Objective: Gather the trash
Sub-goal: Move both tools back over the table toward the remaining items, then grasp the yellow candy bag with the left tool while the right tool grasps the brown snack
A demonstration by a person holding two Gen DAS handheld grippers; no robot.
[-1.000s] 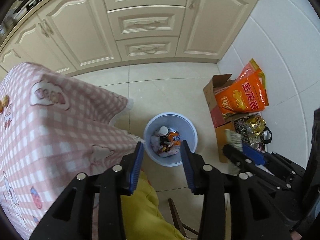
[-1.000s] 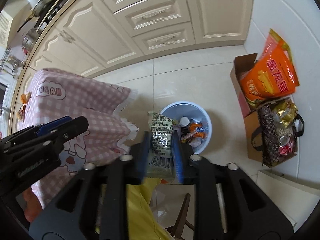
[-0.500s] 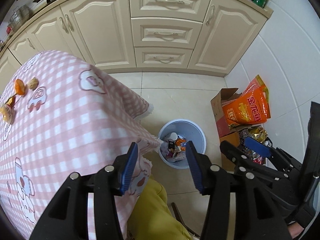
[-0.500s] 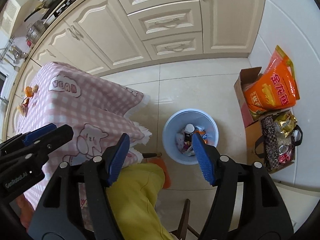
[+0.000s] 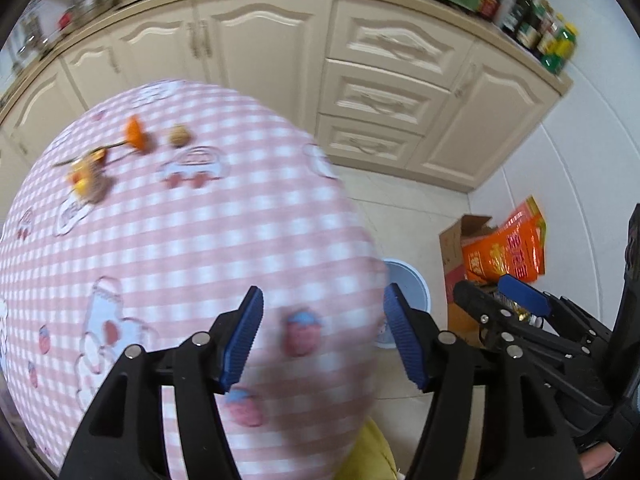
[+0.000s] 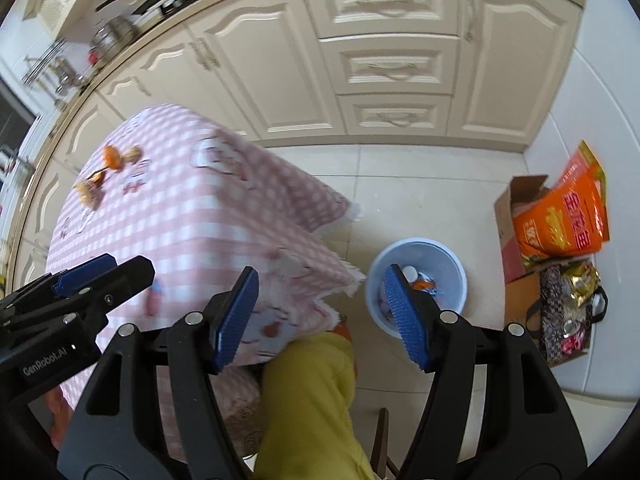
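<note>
A light blue trash bin [image 6: 436,256] stands on the floor beside the table, with wrappers inside; in the left wrist view only its rim [image 5: 412,280] shows past the tablecloth. Orange peel [image 5: 135,133], a walnut [image 5: 179,136] and more scraps [image 5: 86,176] lie at the far side of the pink checked table [image 5: 180,248]; they also show in the right wrist view [image 6: 112,158]. My left gripper [image 5: 322,338] is open and empty above the table's near edge. My right gripper [image 6: 320,316] is open and empty, above the table corner and the bin.
Cream kitchen cabinets [image 6: 384,64] run along the back. A cardboard box with an orange bag [image 6: 560,216] and a dark bag of wrappers [image 6: 568,312] stand against the right wall. A yellow-clad leg [image 6: 312,400] is below the grippers.
The right gripper opened and let the green packet go; it is no longer in view. Both grippers then rose and swung left from the bin toward the table top.
</note>
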